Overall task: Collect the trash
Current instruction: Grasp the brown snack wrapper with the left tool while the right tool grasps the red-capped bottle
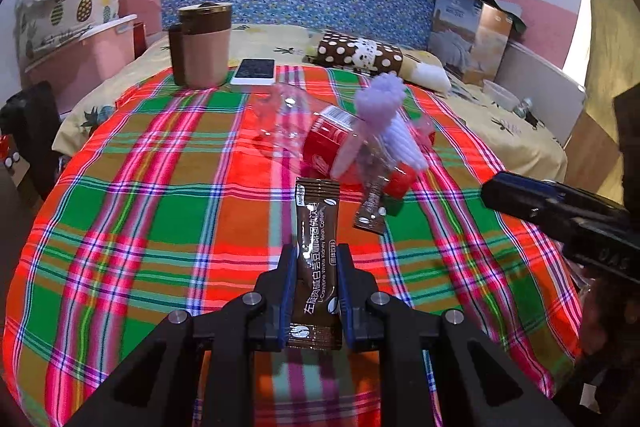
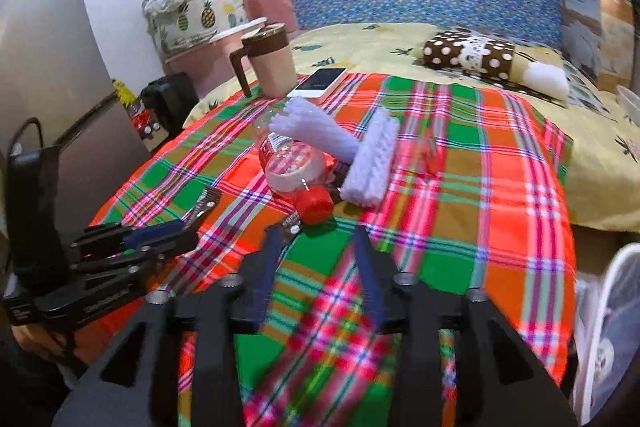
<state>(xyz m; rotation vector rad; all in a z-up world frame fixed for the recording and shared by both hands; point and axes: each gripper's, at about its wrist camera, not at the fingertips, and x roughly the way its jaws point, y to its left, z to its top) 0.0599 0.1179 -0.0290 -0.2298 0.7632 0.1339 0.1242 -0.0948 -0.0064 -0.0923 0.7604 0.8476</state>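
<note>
In the left wrist view, the left gripper point(image 1: 316, 283) sits nearest, its blue pads clamped on a brown coffee sachet point(image 1: 316, 259) that stands lengthwise between them above the near part of the plaid cloth point(image 1: 168, 211). Beyond it, around the cloth's middle, lie a second brown sachet point(image 1: 370, 209), a clear bottle with a red label point(image 1: 328, 139) and a white-and-lilac foam net point(image 1: 394, 125). A lidded mug point(image 1: 202, 45) and a phone point(image 1: 255, 71) sit at the far edge. In the right wrist view, the right gripper point(image 2: 320, 267) hovers over the cloth's near edge with fingers apart and nothing between them; the bottle's red cap point(image 2: 316, 205) lies just ahead. The left gripper holds its sachet at the cloth's left edge.
</note>
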